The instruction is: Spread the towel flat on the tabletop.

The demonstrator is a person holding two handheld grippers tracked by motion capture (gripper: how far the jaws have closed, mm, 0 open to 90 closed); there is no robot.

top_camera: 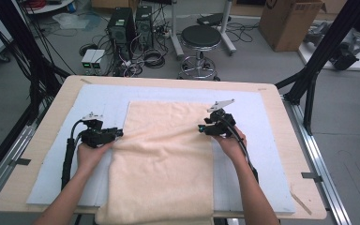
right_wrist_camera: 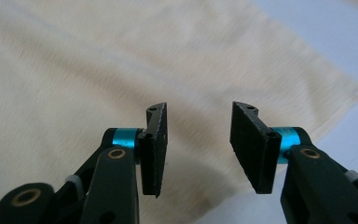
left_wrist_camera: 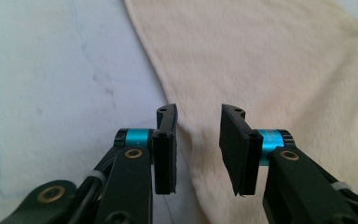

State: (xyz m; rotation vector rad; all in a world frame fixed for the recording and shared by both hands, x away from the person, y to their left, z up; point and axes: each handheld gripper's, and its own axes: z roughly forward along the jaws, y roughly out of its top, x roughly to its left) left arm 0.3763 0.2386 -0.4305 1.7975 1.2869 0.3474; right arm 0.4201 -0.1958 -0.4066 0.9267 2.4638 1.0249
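Observation:
A cream towel (top_camera: 164, 154) lies flat down the middle of the table, its near end hanging over the front edge. My left gripper (top_camera: 120, 133) points at the towel's left edge; in the left gripper view it (left_wrist_camera: 197, 149) stands open over that edge (left_wrist_camera: 177, 140) with nothing between the pads. My right gripper (top_camera: 200, 128) hovers at the towel's right edge, pointing inward. In the right gripper view it (right_wrist_camera: 197, 149) is open above the towel (right_wrist_camera: 98, 84), with nothing gripped.
A pale blue mat (top_camera: 98, 101) covers the wooden table (top_camera: 61, 101) under the towel. Beyond the far edge stand a black stool (top_camera: 200, 40), computer towers (top_camera: 122, 28) and cables on the floor. A cardboard box (top_camera: 288, 21) sits at the back right.

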